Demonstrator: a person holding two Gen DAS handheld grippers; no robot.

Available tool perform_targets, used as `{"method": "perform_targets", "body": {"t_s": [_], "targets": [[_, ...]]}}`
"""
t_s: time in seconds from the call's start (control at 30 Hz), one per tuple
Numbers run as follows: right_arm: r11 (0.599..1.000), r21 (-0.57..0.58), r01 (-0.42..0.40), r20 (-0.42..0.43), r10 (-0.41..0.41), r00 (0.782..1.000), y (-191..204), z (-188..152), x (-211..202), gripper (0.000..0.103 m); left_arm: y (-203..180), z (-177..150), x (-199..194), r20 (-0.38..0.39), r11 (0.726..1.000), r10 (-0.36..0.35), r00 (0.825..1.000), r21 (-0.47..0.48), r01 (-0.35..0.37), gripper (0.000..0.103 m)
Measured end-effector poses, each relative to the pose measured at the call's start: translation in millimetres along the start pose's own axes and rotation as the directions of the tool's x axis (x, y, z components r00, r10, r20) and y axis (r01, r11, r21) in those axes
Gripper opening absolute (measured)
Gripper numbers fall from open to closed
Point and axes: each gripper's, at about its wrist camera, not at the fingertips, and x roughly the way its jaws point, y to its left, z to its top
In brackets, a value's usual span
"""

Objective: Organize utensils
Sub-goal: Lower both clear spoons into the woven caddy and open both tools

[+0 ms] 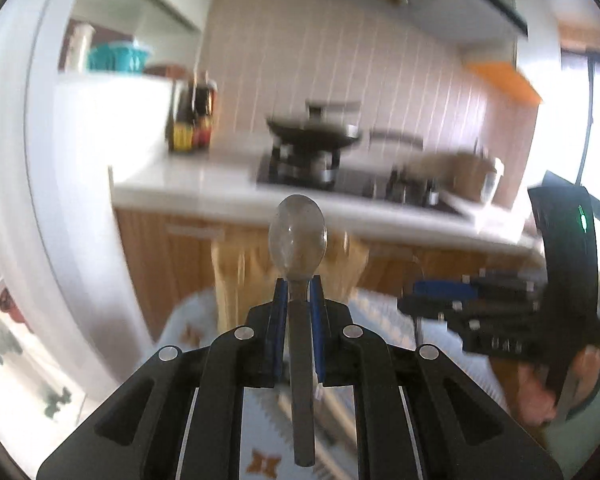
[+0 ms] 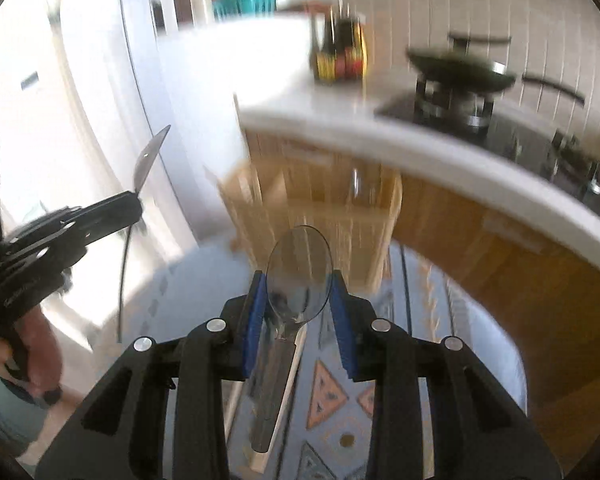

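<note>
My left gripper [image 1: 299,288] is shut on the neck of a metal spoon [image 1: 298,232], bowl pointing forward and up; it also shows in the right wrist view [image 2: 134,200] with that spoon [image 2: 150,156] sticking out. My right gripper [image 2: 298,284] is shut on the bowl of a second spoon [image 2: 298,268], its handle running back between the fingers. The right gripper shows at the right of the left wrist view [image 1: 412,296]. A wooden utensil holder [image 2: 320,216] stands on the patterned cloth ahead, blurred.
A patterned tablecloth [image 2: 332,396] lies below both grippers. Behind runs a white counter [image 1: 204,184] with a stove and a black pan [image 1: 312,132], sauce bottles [image 1: 192,120] and wooden cabinets underneath. A white door frame [image 1: 60,200] stands at left.
</note>
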Motion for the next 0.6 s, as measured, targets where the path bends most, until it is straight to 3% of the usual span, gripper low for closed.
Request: {"method": "perform_targets", "body": {"t_s": [0.17,0.3,0.37,0.43,0.6], "targets": [[0.998,0.012,0.065,0.199,-0.066,0.978,0,43,-23,0.029,1,47,-5,0.195,0.999,0.01,0.981,-0.051,0.0,0.009],[0.984,0.035,0.173,0.341,-0.174,0.924,-5,66,-30,0.029,9,61,11,0.31,0.996,0.045,0.95,-0.088,-0.019,0.009],[0.981,0.053,0.188,0.396,-0.193,0.898,-6,76,-26,0.029,14,62,23,0.354,0.995,0.058,0.933,-0.095,-0.026,0.009],[0.976,0.077,0.203,0.444,-0.216,0.87,-5,82,-20,0.029,18,64,33,0.375,0.994,0.069,0.924,-0.099,-0.034,0.009],[0.962,0.136,0.235,0.492,-0.272,0.827,-5,86,10,0.029,29,57,61,0.383,0.991,0.125,0.915,-0.101,-0.093,0.009]]}}
